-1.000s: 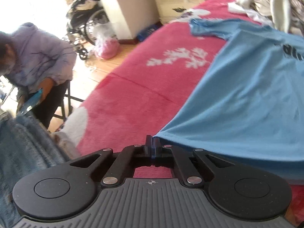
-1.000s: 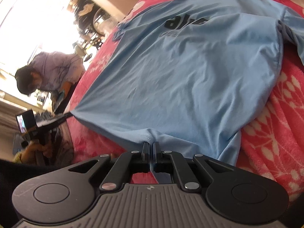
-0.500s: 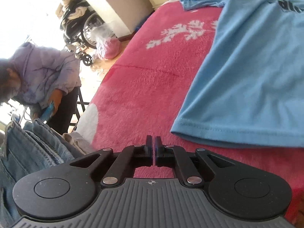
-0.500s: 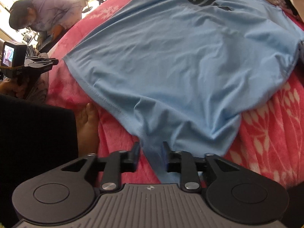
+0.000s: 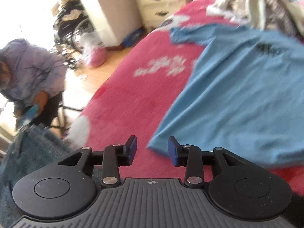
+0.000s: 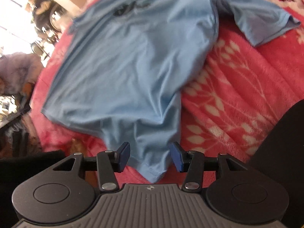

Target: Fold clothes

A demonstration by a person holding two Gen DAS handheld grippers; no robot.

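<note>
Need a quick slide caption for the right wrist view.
Right gripper open, just released, over the hem corner of the blue T-shirt on the red blanket.

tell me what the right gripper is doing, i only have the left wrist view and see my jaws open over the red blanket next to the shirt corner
Observer: The right gripper is open, its jaws just having spread, and a hem corner of the blue t-shirt lies loose between them.
Operator: is the far sleeve flat
Observer: The right sleeve is spread out on the pink blanket, angled away from the body.
Operator: any wrinkles on that side
Observer: Yes, the fabric bunches into folds just above the right gripper, near the side seam.
</note>
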